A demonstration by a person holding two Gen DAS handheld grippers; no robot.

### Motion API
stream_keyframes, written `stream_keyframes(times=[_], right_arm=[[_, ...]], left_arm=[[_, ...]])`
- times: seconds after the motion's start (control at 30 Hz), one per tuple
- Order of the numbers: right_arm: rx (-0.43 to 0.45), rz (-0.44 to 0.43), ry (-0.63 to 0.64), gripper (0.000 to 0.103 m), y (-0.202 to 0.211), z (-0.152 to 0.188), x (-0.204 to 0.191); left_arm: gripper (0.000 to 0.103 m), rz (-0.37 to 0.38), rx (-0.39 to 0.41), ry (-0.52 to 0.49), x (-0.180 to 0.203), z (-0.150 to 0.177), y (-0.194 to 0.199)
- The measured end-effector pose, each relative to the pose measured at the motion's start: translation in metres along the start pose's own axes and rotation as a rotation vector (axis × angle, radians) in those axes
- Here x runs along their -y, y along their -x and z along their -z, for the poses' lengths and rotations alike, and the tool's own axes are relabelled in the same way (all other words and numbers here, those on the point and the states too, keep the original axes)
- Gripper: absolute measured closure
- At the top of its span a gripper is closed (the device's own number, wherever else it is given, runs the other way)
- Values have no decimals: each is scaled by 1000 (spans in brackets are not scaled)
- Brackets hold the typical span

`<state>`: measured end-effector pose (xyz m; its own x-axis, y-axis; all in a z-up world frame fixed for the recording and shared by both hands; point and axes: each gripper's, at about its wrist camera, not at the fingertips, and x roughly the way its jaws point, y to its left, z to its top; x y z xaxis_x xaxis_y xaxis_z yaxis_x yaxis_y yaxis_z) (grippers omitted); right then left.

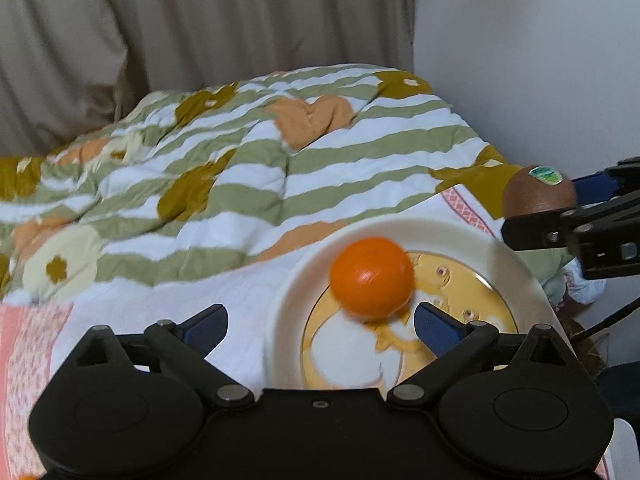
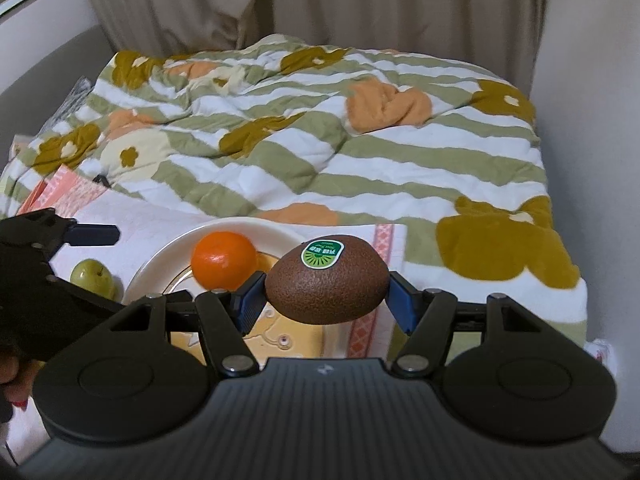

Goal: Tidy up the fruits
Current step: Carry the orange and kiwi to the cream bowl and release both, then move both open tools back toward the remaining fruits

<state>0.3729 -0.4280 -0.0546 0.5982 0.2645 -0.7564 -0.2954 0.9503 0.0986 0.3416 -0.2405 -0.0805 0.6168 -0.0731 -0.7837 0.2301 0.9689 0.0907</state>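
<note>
An orange (image 1: 371,276) (image 2: 224,260) lies on a cream plate (image 1: 460,236) (image 2: 160,264) with a yellow picture. My left gripper (image 1: 320,326) is open and empty, just short of the orange, its right finger over the plate. My right gripper (image 2: 326,294) is shut on a brown kiwi (image 2: 326,280) with a green sticker and holds it above the plate's right edge. The kiwi also shows in the left wrist view (image 1: 538,194). A green apple (image 2: 93,276) lies on the white cloth to the left of the plate.
The plate sits on a white and pink towel (image 2: 160,220) at the near end of a bed. A rumpled striped flowered quilt (image 2: 320,140) covers the bed beyond. Beige curtains (image 2: 320,0) hang behind; a white wall (image 1: 540,80) stands on the right.
</note>
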Motion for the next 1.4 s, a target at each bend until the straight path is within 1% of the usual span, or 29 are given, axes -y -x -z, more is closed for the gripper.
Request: stream_keyframes(times=[0.1,0.27,0.47,0.73,0.77,0.83,0.87,0.93,0.97,1.13,1.4], right_arm=[[-12,-16,44,23,-10,1,-11],[-35,-22,109,24,-31,6,-28],[-42,-21,196,24,-47,14,-45],[-47,0,255,23,-59,23,-53],[-40,7,260,21,-59,23,-53],[-18,29,280,12,-54,23,-56],[-6,45,288,0,-51,23,-57],[24,67,287,0,-43,24,-57],[27,62,277,0,-40,24,-56],[20,46,190,0,-21,24,-51],[72,84,107,0,43,25,-66]], left_arm=[[2,-2,-10,50,-13,7,10],[2,-18,-20,107,-26,16,22],[2,-43,-21,131,-35,23,32],[2,-54,-22,164,-40,32,44],[2,-55,-23,169,-41,33,46],[2,-64,-25,172,-41,35,49],[2,-69,-24,172,-41,35,51],[2,-82,-20,172,-41,37,56],[2,-88,-17,173,-41,37,59],[2,-104,23,191,-44,42,82],[2,-103,124,222,-57,57,140]])
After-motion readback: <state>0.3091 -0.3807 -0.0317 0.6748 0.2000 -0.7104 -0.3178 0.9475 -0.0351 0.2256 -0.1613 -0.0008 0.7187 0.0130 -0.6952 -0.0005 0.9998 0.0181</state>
